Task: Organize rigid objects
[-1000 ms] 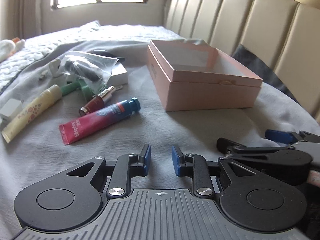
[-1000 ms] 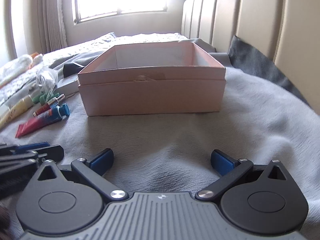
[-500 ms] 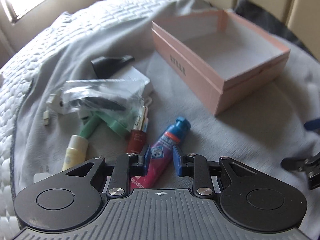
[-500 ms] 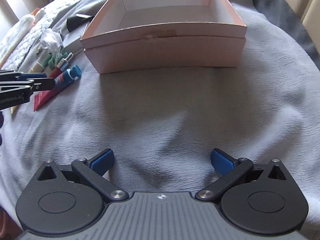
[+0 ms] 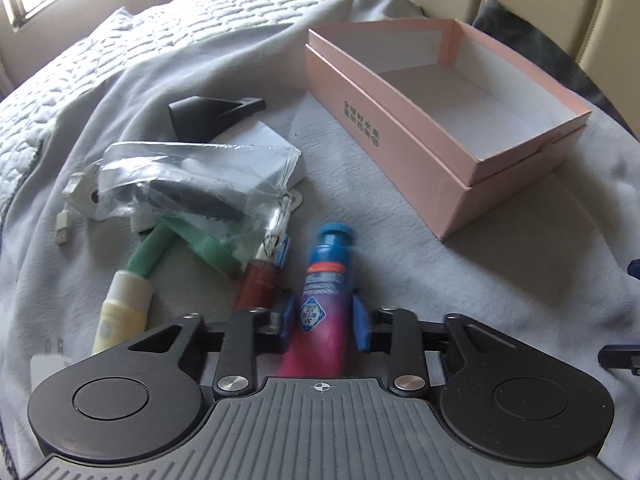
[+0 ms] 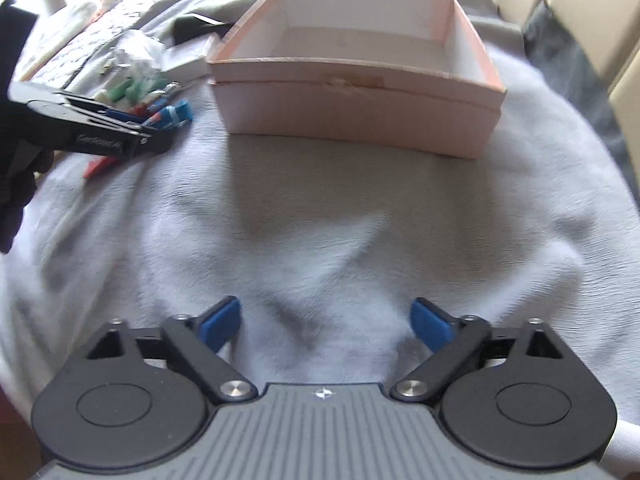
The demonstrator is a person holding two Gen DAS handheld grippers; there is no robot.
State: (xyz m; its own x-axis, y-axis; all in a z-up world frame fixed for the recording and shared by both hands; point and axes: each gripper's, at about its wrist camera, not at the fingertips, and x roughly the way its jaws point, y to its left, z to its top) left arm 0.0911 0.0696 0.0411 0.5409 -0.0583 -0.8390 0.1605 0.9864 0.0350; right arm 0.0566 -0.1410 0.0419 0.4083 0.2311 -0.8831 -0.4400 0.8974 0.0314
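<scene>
The left tool [image 5: 323,320] has been brought down from a position well short of the clutter onto the pink and blue tube [image 5: 325,292], which is now framed between the two blue pads [image 5: 289,318]. The jaws are set narrow, and the pads appear to be touching or nearly touching the tube's sides; whether a firm clamp has been made cannot be told. The tube lies on the grey blanket [image 5: 400,248] with its blue cap pointing away from the tool, just beside a dark red bottle [image 5: 258,284] and a green-capped yellow tube [image 5: 132,292]. A clear plastic bag [image 5: 192,184], a white charger plug [image 5: 46,364] and a black object [image 5: 208,114] are seen further off in the same heap.

The pink box [image 5: 420,152] sits open and empty to the right of the pile, well apart from the tube. In the right wrist view the right tool [image 6: 326,320] is held wide above bare blanket, nothing between its pads, and the box [image 6: 360,112] is faced directly.

The approach is judged complete and the first pick is at hand; the tube is expected to be closed upon, lifted and carried across to the box.
</scene>
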